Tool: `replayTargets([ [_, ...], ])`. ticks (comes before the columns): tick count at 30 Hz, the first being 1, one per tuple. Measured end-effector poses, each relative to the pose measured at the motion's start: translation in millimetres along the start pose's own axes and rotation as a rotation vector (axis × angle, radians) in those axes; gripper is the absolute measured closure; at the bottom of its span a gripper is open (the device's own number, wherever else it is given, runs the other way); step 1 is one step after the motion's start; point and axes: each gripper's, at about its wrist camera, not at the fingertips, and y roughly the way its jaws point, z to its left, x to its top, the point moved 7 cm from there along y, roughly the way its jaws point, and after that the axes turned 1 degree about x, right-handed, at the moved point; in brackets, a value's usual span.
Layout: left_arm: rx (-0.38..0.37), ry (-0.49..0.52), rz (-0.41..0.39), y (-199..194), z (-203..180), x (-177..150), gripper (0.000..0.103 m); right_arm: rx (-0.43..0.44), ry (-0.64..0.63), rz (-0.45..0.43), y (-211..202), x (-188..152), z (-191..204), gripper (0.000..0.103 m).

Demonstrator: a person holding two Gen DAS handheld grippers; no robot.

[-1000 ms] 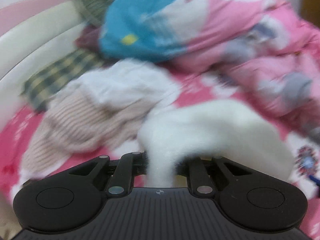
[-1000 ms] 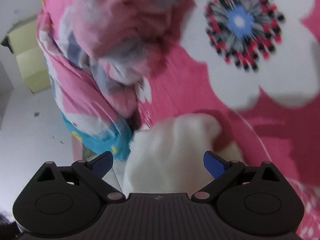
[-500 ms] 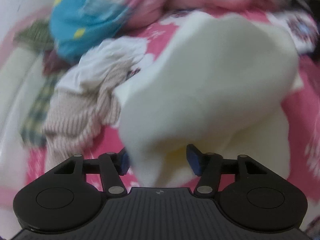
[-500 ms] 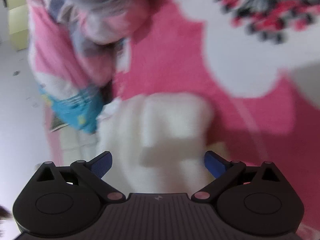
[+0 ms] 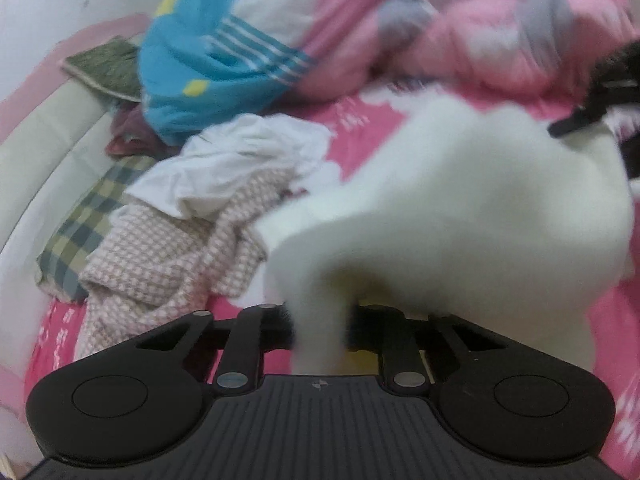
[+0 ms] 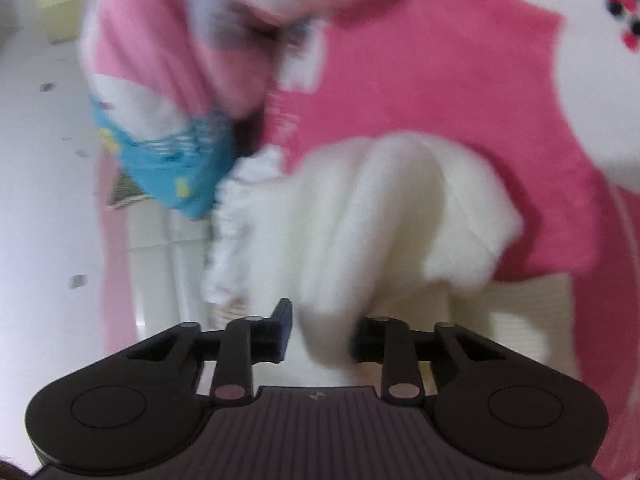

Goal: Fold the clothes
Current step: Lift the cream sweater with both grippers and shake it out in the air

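Observation:
A white fluffy garment (image 5: 460, 208) hangs bunched above the pink flowered bedsheet (image 5: 360, 120). My left gripper (image 5: 320, 322) has a fold of it squeezed between its fingers, and the jaws are closing on that fold. In the right wrist view the same garment (image 6: 380, 216) rises in front of my right gripper (image 6: 322, 334). Its jaws are closing too, and the blue pads pinch a thick fold of the cloth. Both views are blurred by motion. The lower part of the garment is hidden behind the grippers.
A heap of clothes lies left of the garment: a crumpled white cloth (image 5: 248, 160), a pink-and-white checked piece (image 5: 168, 256) and a green plaid one (image 5: 80, 232). A blue and pink quilt (image 5: 208, 52) is piled behind. The bed's pale edge (image 5: 36, 152) runs along the left.
The left jaws opened for a moment and have closed again on the white garment. The right jaws went from wide open to pinching it. Both views have rolled and shifted.

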Motion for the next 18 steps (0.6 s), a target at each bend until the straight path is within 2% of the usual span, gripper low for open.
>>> replayTargets([
  [3, 0.020, -0.049, -0.047, -25.8, 13.7, 16.5, 0.089, 0.188, -0.032, -0.024, -25.4, -7.4, 39.9, 0.082],
  [6, 0.045, -0.088, -0.111, -58.5, 28.9, 34.4, 0.089, 0.318, -0.115, -0.040, -54.1, -19.5, 84.8, 0.082],
  [13, 0.028, -0.197, -0.289, -150.0, 71.7, 62.1, 0.089, 0.416, -0.274, -0.047, -117.6, -90.2, 174.0, 0.082],
  [18, -0.026, -0.222, -0.408, -214.7, 107.4, 69.7, 0.089, 0.498, -0.290, -0.137, -168.7, -159.3, 218.9, 0.082],
])
